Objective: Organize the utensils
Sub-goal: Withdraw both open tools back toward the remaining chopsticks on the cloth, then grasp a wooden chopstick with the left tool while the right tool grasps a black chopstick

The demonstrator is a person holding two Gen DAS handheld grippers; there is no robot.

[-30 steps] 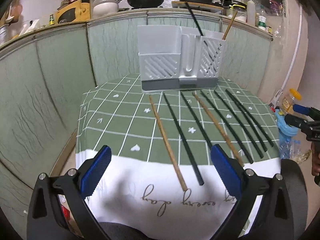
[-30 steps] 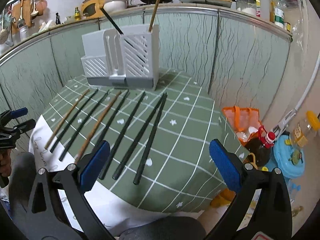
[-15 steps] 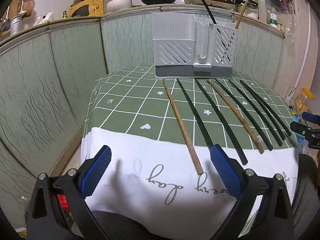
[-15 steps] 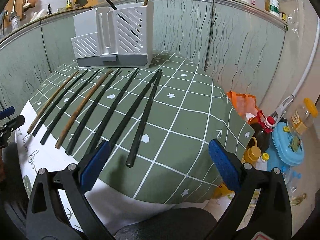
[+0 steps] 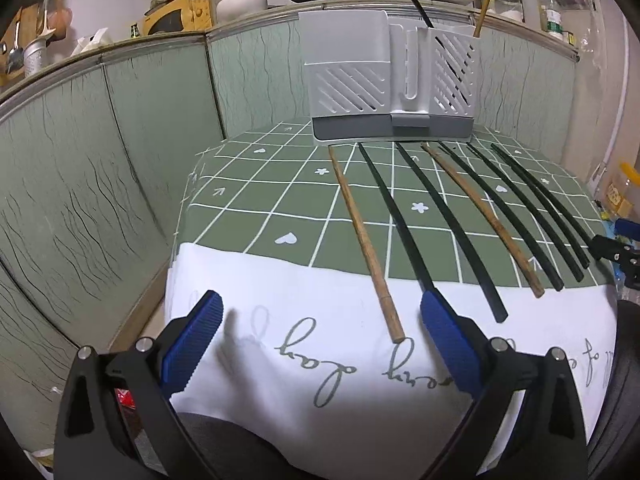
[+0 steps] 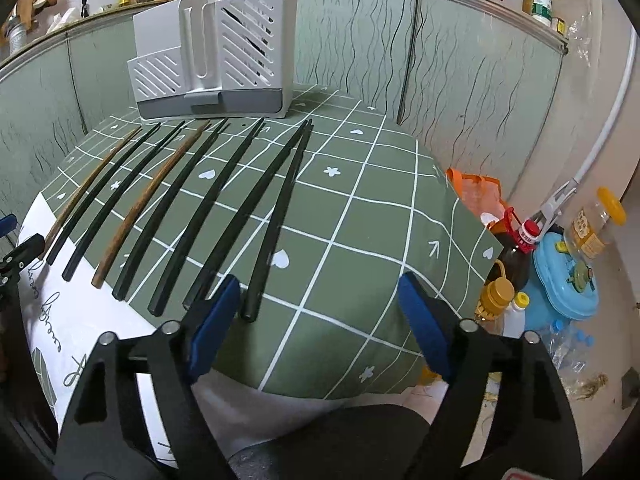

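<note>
Left gripper [image 5: 320, 344] spread, empty; right gripper [image 6: 320, 320] narrowing, empty. Only right view shows floor bottles [image 6: 516, 252], perhaps oil.

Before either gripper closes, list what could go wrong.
1. The two rightmost black chopsticks lie almost touching, so the right gripper, whose jaws have just been closing on nothing, may pinch both.
2. The wooden chopstick ends near the table edge; a nudge from the left gripper could drop it.

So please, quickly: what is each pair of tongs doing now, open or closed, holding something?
Left tongs: open, holding nothing.
Right tongs: open, just been closing a little, nothing between them.
</note>
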